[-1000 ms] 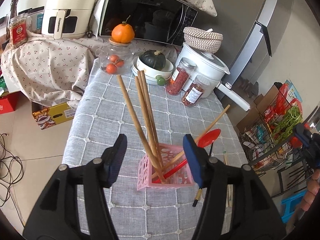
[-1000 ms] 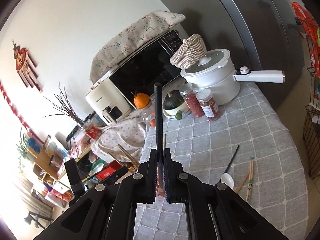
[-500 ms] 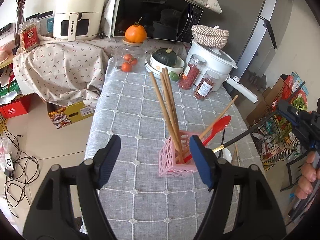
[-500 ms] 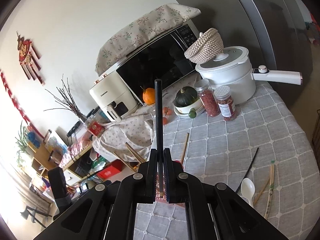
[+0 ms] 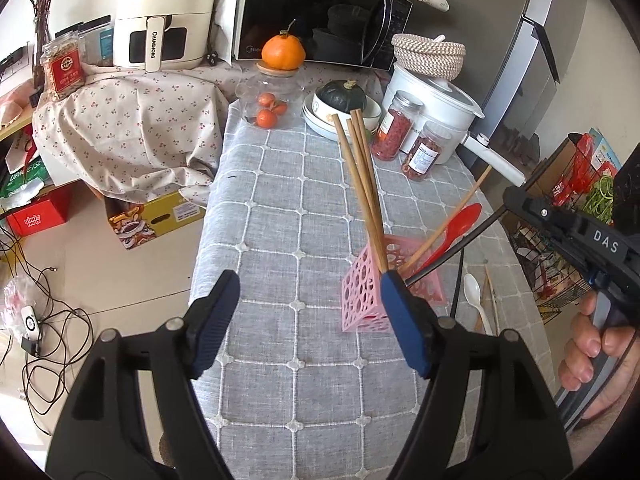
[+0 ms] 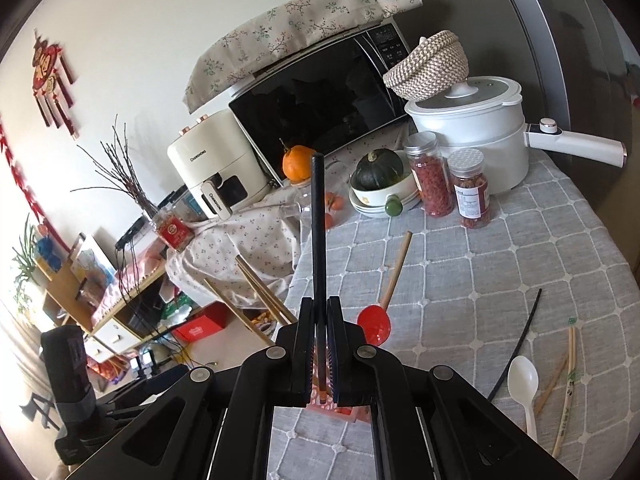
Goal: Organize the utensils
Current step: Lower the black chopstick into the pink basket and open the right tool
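Observation:
A pink perforated holder (image 5: 362,280) stands on the grey checked tablecloth, with several wooden chopsticks (image 5: 360,176) and a red spoon (image 5: 460,224) in it. My left gripper (image 5: 308,280) is open and empty; the holder sits just beyond its right finger. From the right, my right gripper (image 5: 516,198) is shut on a black chopstick (image 5: 460,244) whose lower end reaches into the holder. In the right wrist view the right gripper (image 6: 320,312) clamps that black chopstick (image 6: 318,220), which sticks up past the jaws. A white spoon (image 6: 524,380), another black chopstick (image 6: 520,336) and pale bamboo chopsticks (image 6: 568,368) lie on the cloth.
At the back of the table stand two red-filled jars (image 5: 394,132), a white pot (image 5: 436,100) with a long handle, a bowl with a green squash (image 5: 344,100) and a glass jar (image 5: 268,100). The table's left edge (image 5: 204,216) drops to a floor with boxes and cables.
The left gripper has drawn back and to the left of the holder, its jaws wider. The right gripper has come in from the right and lowered the black chopstick's end into the holder.

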